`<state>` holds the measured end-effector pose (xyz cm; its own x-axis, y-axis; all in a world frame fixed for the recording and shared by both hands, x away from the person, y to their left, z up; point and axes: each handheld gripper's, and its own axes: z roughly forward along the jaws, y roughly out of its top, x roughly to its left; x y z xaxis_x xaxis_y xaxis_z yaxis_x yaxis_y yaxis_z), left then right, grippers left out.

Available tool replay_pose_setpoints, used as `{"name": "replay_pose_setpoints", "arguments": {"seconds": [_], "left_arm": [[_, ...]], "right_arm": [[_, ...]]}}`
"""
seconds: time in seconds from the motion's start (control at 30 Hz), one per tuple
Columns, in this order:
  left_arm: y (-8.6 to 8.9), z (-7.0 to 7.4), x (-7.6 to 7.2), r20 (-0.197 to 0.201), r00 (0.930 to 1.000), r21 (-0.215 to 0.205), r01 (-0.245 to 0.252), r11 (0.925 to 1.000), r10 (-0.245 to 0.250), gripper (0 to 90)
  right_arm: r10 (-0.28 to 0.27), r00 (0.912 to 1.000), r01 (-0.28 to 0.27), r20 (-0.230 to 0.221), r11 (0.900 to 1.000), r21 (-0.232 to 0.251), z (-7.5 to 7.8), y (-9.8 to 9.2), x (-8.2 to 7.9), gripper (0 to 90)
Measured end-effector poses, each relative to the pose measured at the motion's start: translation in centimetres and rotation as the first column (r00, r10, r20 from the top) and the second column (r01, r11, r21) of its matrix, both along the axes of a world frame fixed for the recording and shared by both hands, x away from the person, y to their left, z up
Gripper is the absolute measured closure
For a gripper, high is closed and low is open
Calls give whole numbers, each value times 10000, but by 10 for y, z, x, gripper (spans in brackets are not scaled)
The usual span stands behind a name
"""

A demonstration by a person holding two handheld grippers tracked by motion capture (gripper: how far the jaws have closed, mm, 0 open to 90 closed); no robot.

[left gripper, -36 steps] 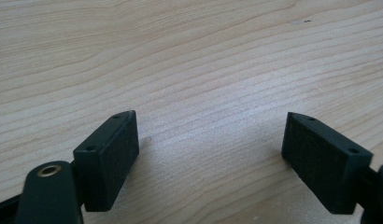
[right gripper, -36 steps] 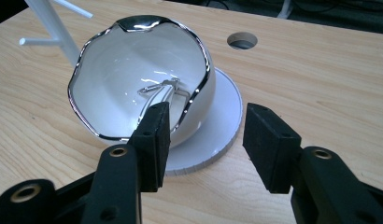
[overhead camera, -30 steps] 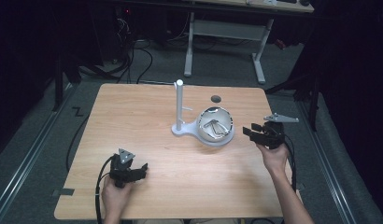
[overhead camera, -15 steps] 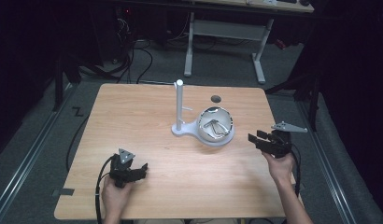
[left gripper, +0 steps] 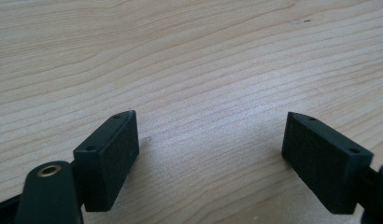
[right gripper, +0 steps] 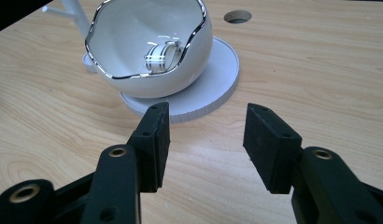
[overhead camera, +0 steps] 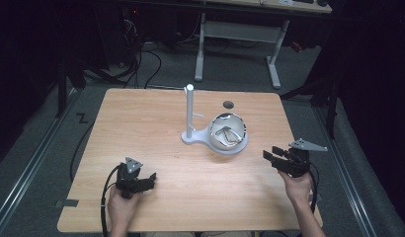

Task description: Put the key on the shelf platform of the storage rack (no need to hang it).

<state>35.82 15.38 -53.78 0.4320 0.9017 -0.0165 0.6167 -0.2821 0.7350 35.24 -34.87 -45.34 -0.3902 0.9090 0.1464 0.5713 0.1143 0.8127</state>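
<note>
A white bowl with a wavy silver rim (overhead camera: pixel 228 132) (right gripper: pixel 152 51) rests on the round base of a white stand (overhead camera: pixel 196 137) (right gripper: pixel 217 84) at the table's middle. Inside the bowl lies a silver ring-like piece (right gripper: pixel 160 57). The stand's upright post (overhead camera: pixel 189 109) rises to the bowl's left. My right gripper (overhead camera: pixel 275 157) (right gripper: pixel 206 140) is open, low over the wood, to the right of the bowl and a short way back from it. My left gripper (overhead camera: pixel 150 180) (left gripper: pixel 210 154) is open at the front left, just above bare wood, nothing between its jaws.
The wooden table (overhead camera: pixel 141 133) has a round cable hole (overhead camera: pixel 228 104) (right gripper: pixel 237 16) behind the bowl. Cables (overhead camera: pixel 109 197) trail off the front left edge. A white desk frame (overhead camera: pixel 240 34) stands on the dark floor beyond the table.
My right gripper has drawn back from the bowl toward the table's front right. The left gripper has stayed where it was.
</note>
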Motion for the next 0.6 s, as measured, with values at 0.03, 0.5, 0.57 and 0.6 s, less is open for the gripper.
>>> {"name": "replay_pose_setpoints", "arguments": {"seconds": [0.03,0.5,0.57,0.6], "left_arm": [[0,0,0,1,10000,2,1,10000,-1,191],[0,0,0,0,10000,2,-4,10000,4,191],[0,0,0,-1,10000,3,0,10000,0,191],[0,0,0,2,10000,0,-2,10000,2,191]], "right_arm": [[4,10000,-4,37,10000,10,-1,0,-1,515],[137,9997,-135,-197,9998,111,-25,9,-17,515],[122,9995,-117,-281,9998,170,-30,10,-18,514],[132,9995,-128,-294,9998,141,-32,10,-19,514]]}}
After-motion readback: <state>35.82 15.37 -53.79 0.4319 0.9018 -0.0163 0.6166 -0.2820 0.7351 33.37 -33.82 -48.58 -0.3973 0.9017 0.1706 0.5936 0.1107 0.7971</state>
